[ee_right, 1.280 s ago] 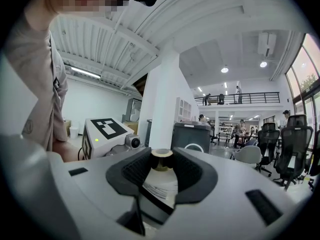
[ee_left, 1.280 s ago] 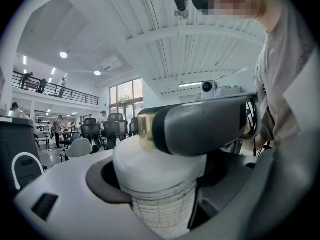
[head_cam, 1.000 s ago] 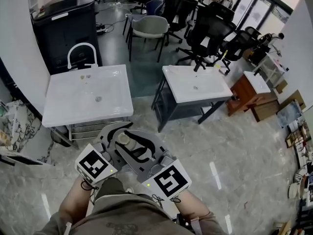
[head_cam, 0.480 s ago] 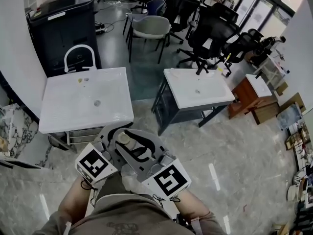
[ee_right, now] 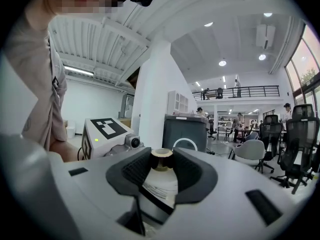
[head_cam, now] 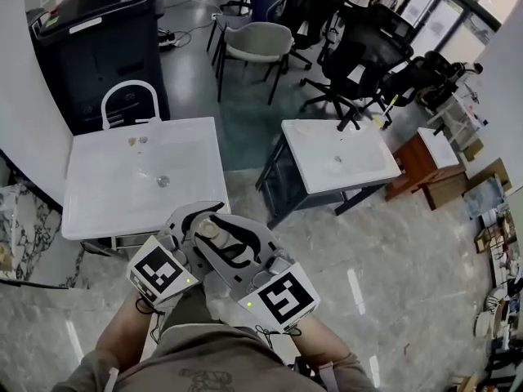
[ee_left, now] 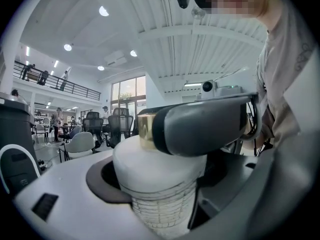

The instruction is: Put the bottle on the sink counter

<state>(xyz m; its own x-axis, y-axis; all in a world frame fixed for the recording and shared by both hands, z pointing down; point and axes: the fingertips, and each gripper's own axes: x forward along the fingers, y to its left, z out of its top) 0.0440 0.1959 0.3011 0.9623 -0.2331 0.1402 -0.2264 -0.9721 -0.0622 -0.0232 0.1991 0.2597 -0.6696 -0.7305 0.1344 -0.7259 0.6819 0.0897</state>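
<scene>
Bottle point(head_cam: 209, 230): white body, gold cap, off table, held in air close to person's torso. I see fine print lines on body in left hand-held gripper view, too blurred to read. Right hand-held gripper point(ee_right: 162, 166) clamped on neck at cap. Left hand-held gripper point(ee_left: 160, 176) gripping body. Only clear graphics are the black-white square markers on cube point(head_cam: 159, 272). White sink table point(head_cam: 106, 207) with arched faucet point(head_cam: 129, 100) just ahead, left.

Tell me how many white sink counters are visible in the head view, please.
2. One sink counter stands at left; the second sink counter stands right of it, near the centre. A small white-topped wooden cabinet farther right may be a third.
</scene>
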